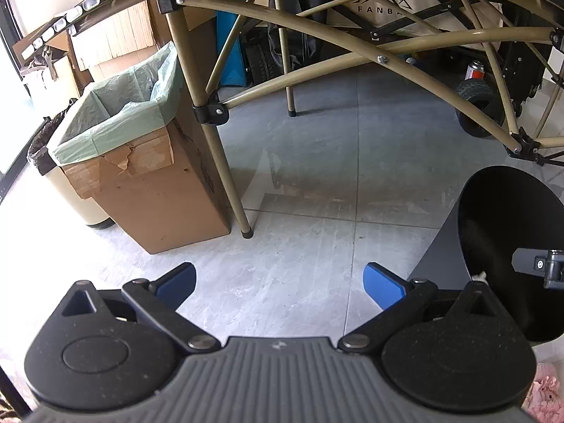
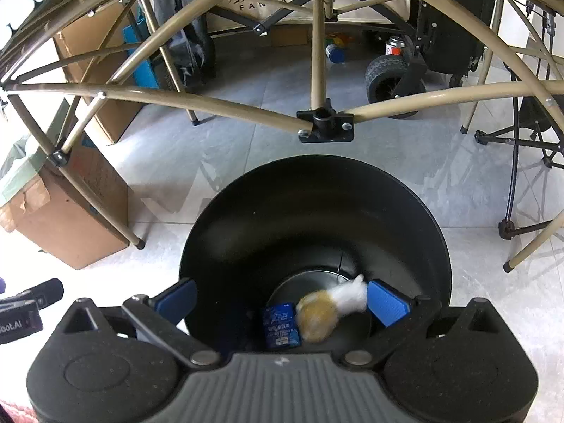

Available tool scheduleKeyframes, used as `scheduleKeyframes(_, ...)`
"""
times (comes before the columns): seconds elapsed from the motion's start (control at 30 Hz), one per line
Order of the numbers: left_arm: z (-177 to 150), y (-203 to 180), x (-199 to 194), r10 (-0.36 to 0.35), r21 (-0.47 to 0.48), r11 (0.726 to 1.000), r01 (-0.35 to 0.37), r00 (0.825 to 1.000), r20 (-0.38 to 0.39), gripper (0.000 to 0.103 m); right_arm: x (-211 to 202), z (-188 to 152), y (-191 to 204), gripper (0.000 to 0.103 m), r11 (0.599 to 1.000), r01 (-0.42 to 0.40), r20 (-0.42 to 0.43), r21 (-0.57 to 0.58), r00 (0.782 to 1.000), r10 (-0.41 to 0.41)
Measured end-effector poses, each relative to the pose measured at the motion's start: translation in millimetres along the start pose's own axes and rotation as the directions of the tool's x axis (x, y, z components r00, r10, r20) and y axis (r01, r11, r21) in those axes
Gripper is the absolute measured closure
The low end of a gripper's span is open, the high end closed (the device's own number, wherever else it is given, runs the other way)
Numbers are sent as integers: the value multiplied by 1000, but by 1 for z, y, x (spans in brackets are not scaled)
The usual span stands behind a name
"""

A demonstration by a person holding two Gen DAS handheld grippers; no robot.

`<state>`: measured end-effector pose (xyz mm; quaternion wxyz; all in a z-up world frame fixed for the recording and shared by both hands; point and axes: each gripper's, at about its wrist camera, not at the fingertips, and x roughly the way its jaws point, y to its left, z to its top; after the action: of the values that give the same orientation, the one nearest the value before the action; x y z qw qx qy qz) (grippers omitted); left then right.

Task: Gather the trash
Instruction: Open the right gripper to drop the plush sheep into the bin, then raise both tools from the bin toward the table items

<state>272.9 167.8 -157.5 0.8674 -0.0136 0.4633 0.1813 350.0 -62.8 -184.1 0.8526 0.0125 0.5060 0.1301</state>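
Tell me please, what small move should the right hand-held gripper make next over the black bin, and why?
Probably lift the right hand-held gripper up and away from the black bin. Its jaws stand open and hold nothing, and a blurred white and orange piece of trash is already inside the bin, beside a blue packet. The drop looks done, so this gripper seems free to fetch more.

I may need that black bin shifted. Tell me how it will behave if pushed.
The black bin looks thin-walled and holds only a blue packet and a blurred wad, so probably light. On smooth floor tiles it would likely slide easily. It flares toward the rim, so a high push might tip it.
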Motion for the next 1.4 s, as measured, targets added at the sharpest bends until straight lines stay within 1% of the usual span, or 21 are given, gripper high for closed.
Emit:
scheduleKeyframes(0.47,1,-3,-6,0,4,1000,0,1000,15,0,-5,-2,-3,0,1000,0,19,6,1000,0)
scheduleKeyframes(0.83,8,-17,-35,-19,6,1000,19,996,91,0,-20,-3,-8,0,1000,-14,59,3,998,13)
scheduleKeyframes(0.9,10,-18,-45,-32,-4,999,32,993,112,0,-24,-3,-10,0,1000,-15,72,5,997,15)
scheduleKeyframes(1.0,12,-25,-61,-24,-5,1000,25,987,157,0,-33,-3,-13,0,1000,-18,98,9,995,17)
scheduleKeyframes(1.13,13,-34,-77,-34,3,999,34,982,186,0,-49,-5,-17,0,1000,-14,143,8,990,13)
scheduleKeyframes(1.4,13,-52,-110,-77,11,997,77,964,254,0,-86,-10,-30,0,1000,-27,237,15,971,23)
